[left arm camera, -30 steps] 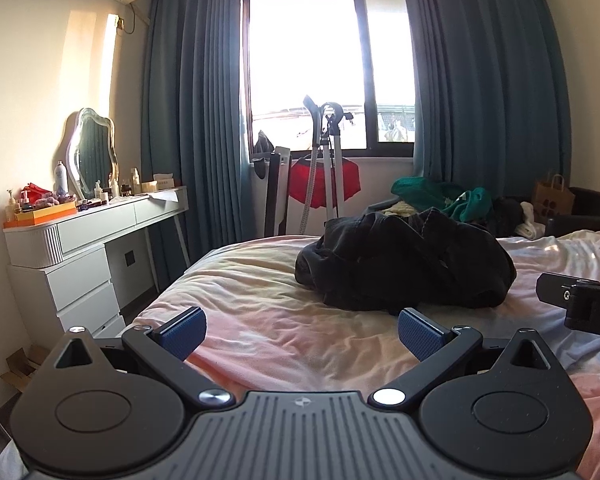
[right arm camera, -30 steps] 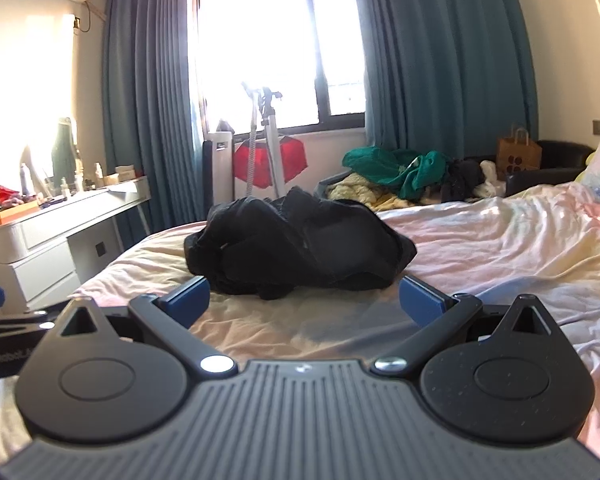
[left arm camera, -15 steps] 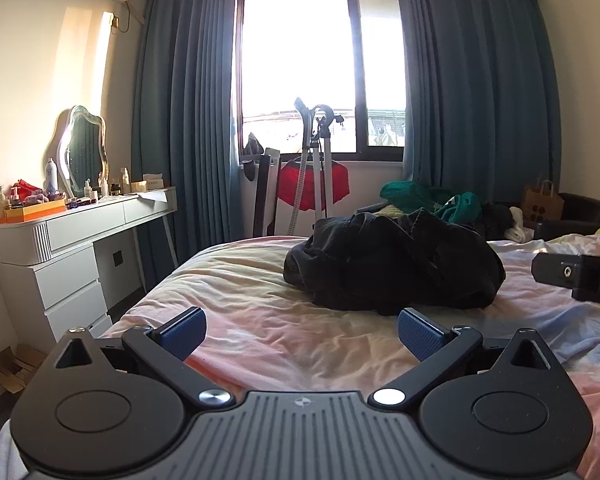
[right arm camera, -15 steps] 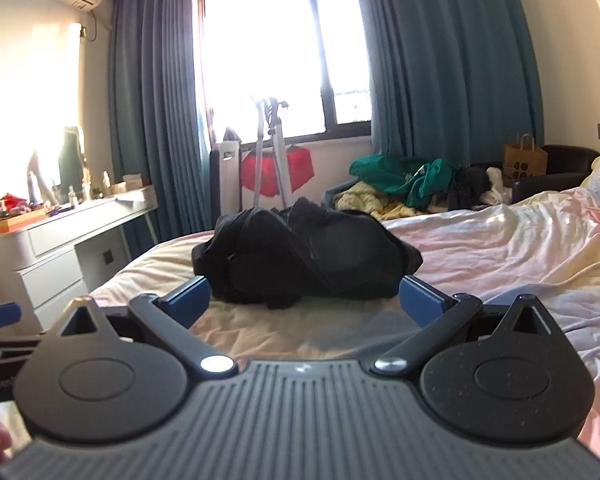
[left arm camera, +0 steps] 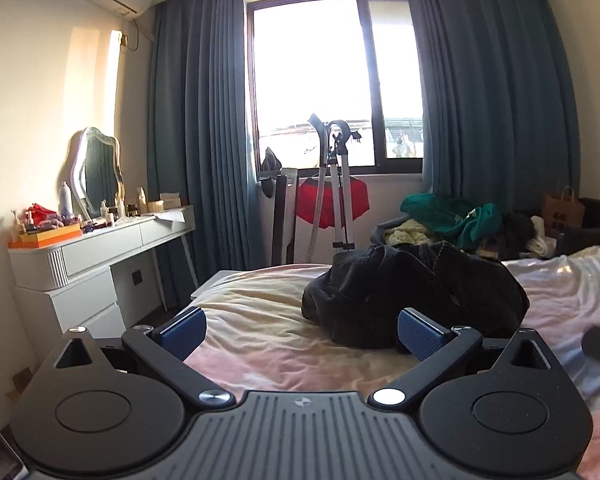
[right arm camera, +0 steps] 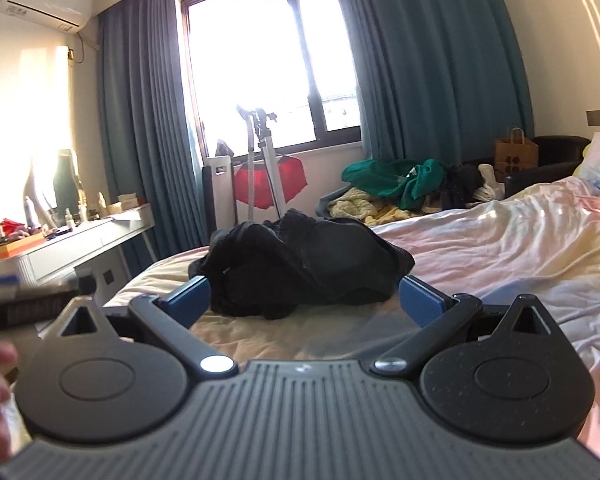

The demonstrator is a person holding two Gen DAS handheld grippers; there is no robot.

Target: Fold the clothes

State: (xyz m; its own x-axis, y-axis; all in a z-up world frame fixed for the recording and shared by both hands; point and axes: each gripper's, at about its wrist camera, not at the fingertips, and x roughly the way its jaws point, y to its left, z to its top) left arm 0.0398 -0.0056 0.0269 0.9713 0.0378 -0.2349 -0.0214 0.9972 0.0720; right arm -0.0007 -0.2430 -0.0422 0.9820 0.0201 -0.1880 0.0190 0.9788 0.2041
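Black garment [right arm camera: 300, 260] lies crumpled on the bed [right arm camera: 500, 256] just ahead of both wide-open, empty grippers: left gripper [left arm camera: 300, 334], right gripper [right arm camera: 304, 300].

A white dressing worktop [left arm camera: 100, 248] with a wavy mirror [left arm camera: 96, 172] stands left of teal curtains [left arm camera: 196, 140], a bright window [left arm camera: 332, 80] between them.

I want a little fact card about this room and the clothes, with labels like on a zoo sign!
Clothes to fold: black garment, crumpled in a heap
Where it lies: on the bed, on a pink and cream sheet
Left gripper: jaws open, empty
Right gripper: jaws open, empty, close to the heap
Other clothes: green pile beyond the bed
Beside the bed: white dresser with a mirror
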